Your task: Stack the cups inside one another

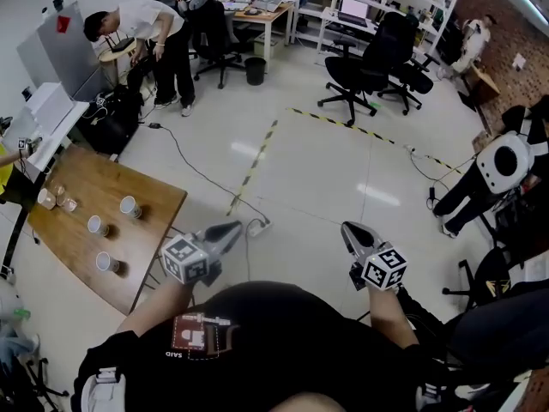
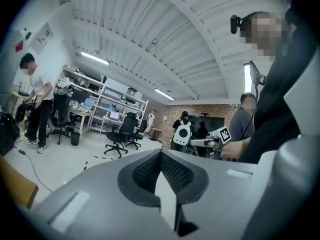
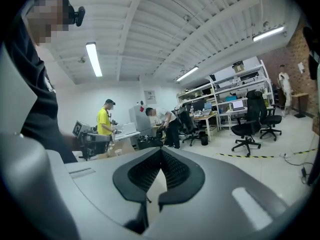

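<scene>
Head view, reading from the left: the wooden desk [image 1: 154,197] fills the left edge of the picture. Three cups [image 1: 97,225] sit apart on it in a loose row that runs from about 1 o'clock to 7 o'clock. More small cups are bunched at the desk's far end. They are too small to tell whether each is upright or on its side.

From the left gripper [image 1: 232,228], the nearest cup [image 1: 129,206] lies at about 9 o'clock, across the desk's right-hand edge. This gripper points toward 2 o'clock, away from the desk, and its own view shows no cups. Its jaws are pressed together with nothing between them.

The right gripper [image 1: 350,228], further right, points toward 11 o'clock. Its jaws are likewise closed and empty, and it is well apart from the desk, so the left hand is clearly the nearer one.

No cup looks nested yet. I judge that the next move calls for swinging both grippers round toward 9 o'clock and parting the jaws. Open floor [image 1: 326,170] lies ahead, and the office chairs [image 1: 364,71] stand far off at 1 o'clock.
</scene>
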Tool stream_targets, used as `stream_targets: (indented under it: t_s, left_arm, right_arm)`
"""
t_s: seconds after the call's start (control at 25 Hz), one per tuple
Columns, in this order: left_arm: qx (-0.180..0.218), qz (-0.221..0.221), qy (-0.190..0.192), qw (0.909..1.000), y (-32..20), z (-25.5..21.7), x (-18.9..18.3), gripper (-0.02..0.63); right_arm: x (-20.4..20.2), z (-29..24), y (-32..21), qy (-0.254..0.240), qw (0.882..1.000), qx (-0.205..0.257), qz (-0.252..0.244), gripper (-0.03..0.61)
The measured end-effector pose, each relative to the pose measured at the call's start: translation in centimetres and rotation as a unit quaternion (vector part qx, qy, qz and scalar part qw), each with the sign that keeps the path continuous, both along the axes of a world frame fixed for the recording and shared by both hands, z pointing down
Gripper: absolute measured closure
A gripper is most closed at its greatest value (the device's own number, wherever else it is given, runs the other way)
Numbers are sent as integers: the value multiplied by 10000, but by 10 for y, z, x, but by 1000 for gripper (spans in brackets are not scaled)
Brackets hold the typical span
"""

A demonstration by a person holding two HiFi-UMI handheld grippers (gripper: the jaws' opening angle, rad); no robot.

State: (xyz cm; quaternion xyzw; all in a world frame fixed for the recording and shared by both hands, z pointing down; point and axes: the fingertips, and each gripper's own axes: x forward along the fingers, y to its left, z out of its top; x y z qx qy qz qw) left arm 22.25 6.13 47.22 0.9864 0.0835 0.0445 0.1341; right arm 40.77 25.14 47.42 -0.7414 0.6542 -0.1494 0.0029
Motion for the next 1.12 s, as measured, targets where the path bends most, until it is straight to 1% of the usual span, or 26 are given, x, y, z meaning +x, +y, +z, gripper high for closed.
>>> stream_targets:
  t_s: [0.2, 0.32, 0.4, 0.48, 0.56, 0.72, 0.8, 0.92, 1.0, 1.04, 1.12]
  left_arm:
    - [-11, 136, 94, 9999, -54, -2, 0, 612]
    - [24, 186, 111, 9998, -87, -7, -8, 612]
    - [94, 125, 83, 9998, -113, -8, -16, 612]
    - [119, -75, 41, 9999, -137, -6, -23, 612]
    - [107, -367, 16, 9993, -155, -3, -30, 612]
    - [129, -1055, 18, 9943, -178, 1, -36, 612]
    - [157, -1577, -8, 9874, -185, 2, -37, 612]
    - [-4, -2399, -20, 9708, -188, 5, -36, 612]
    - [-153, -2931, 34, 9559, -186, 6, -42, 612]
    - [-200, -3208, 61, 9469, -185, 6, -48, 612]
    - [-275, -3793, 80, 9248, -182, 3, -67, 612]
  right_arm:
    - [-1, -8, -62, 104, 9999, -29, 30, 565]
    - [-5, -15, -102, 67, 10000, 40, 38, 565]
    - [-11, -18, -134, 26, 10000, 75, -58, 565]
    - [-15, -18, -165, 19, 9996, 67, -292, 565]
    - [-14, -14, -192, 27, 9983, 49, -585, 565]
    - [6, -5, -237, 22, 9930, 51, -1179, 565]
    - [16, -3, -263, 20, 9856, 11, -1690, 565]
    - [29, -4, -296, 123, 9677, -89, -2515, 565]
    - [31, -5, -318, 177, 9537, -131, -2998, 565]
    - [28, -6, -330, 200, 9456, -134, -3246, 565]
    - [12, -8, -356, 256, 9255, -129, -3777, 565]
